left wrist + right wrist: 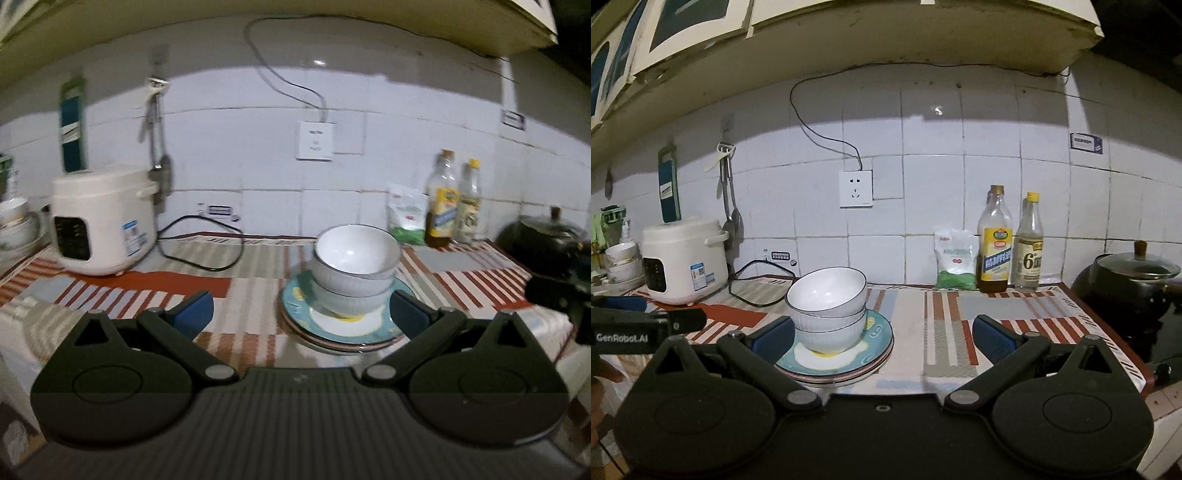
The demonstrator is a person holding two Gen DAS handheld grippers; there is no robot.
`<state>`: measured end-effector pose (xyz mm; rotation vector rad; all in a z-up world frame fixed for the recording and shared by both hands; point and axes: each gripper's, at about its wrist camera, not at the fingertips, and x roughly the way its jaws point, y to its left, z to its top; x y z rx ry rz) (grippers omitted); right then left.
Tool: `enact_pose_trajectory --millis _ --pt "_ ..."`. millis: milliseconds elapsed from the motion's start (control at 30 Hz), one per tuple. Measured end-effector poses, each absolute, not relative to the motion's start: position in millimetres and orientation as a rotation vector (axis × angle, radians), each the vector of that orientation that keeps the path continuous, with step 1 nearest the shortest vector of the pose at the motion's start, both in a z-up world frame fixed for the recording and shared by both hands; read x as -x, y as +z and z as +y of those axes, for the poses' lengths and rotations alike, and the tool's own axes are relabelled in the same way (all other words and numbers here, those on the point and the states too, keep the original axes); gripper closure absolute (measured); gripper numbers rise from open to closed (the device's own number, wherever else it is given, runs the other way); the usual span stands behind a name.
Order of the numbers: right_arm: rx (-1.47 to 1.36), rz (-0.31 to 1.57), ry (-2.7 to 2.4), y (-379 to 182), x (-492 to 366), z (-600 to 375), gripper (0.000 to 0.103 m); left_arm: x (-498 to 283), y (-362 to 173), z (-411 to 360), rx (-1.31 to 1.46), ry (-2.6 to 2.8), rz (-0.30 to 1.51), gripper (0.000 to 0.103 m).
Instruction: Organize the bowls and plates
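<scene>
Right wrist view: right gripper spread wide, holding nothing, hovering above the near edge of the counter.
Left wrist view: left gripper likewise spread wide and bare, aimed at the same stack.
Bowls: two white ones nested, sitting on the plates, top one slightly tilted.
Plates: stacked flat on the striped cloth, between the rice cooker and the bottles.
Stage: already stacked; fits either a tidy finish or a pile awaiting sorting.
Handling care: probably slippery glaze, so grip rims squarely, lift straight, keep the tilted bowl from sliding.
</scene>
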<state>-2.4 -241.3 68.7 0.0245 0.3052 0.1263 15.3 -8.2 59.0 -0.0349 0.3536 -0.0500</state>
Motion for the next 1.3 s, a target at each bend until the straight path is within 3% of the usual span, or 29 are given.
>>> enact_pose_trajectory --millis 267,533,1300 --pt "-0.045 0.320 0.046 66 18 -233 0.000 -11 55 0 0.101 -0.061 0.393 0.000" --pt "0.017 0.328 0.115 69 32 -224 0.000 1 48 -24 -0.081 -0.066 0.402 0.000" --pt "0.064 0.360 -0.051 35 22 -226 0.000 -10 13 -38 -0.063 -0.115 0.396 0.000"
